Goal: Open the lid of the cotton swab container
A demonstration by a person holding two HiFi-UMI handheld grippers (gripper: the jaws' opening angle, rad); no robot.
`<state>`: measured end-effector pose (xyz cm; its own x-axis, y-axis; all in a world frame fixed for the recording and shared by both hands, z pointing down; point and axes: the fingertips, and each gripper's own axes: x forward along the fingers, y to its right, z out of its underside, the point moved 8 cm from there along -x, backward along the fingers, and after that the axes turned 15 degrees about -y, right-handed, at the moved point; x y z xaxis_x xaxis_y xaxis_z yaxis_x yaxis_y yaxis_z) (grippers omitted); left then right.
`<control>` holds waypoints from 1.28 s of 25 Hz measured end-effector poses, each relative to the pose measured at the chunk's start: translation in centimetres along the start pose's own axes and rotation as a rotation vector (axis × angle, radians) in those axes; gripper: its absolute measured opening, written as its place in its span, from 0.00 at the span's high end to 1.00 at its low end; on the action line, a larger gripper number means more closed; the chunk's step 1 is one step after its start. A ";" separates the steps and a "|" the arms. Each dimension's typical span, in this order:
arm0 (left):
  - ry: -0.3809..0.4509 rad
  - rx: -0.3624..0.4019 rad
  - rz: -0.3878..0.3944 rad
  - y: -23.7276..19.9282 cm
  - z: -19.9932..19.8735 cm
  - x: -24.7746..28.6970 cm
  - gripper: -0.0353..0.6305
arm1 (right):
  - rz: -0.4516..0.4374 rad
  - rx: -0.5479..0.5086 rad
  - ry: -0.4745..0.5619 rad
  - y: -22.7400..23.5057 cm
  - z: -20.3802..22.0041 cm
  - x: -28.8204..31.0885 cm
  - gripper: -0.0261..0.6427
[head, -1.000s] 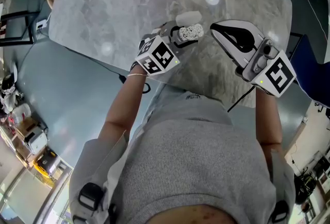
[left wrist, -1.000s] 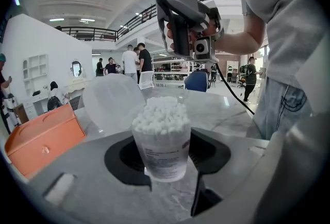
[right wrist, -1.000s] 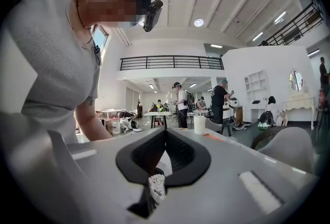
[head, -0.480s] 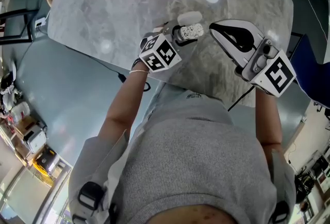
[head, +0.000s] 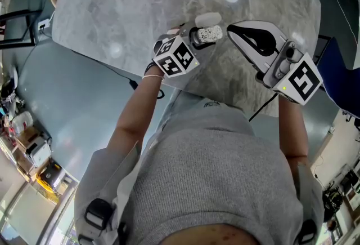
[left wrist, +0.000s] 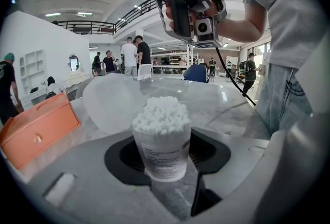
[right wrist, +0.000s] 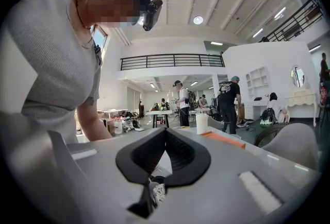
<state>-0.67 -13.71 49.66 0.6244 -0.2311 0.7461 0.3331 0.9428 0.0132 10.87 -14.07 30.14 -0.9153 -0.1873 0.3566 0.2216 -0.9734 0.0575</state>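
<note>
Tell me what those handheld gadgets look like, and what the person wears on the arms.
The left gripper and right gripper are smooth white-grey shells whose tongs have black padded inner faces. Each carries a cube printed with black-and-white square markers. A thin black cable trails from the right one. The person wears a grey short-sleeved shirt and a thin band on the left wrist.

The right gripper (right wrist: 165,131) is seen with its black fingers (right wrist: 190,158) closed together at the tips. A white cup (right wrist: 201,123) is seen beyond the gripper, and a grey-shirted person (right wrist: 49,63) to its left.
</note>
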 end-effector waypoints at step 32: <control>-0.083 0.035 -0.024 -0.1 0.4 1.1 0.62 | -0.002 0.008 -0.002 0.0 0.0 0.5 0.96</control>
<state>-0.27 -13.97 50.75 0.5552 -0.2343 0.7980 0.3212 0.9455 0.0542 10.38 -14.15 30.37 -0.9152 -0.1852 0.3579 0.2224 -0.9728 0.0654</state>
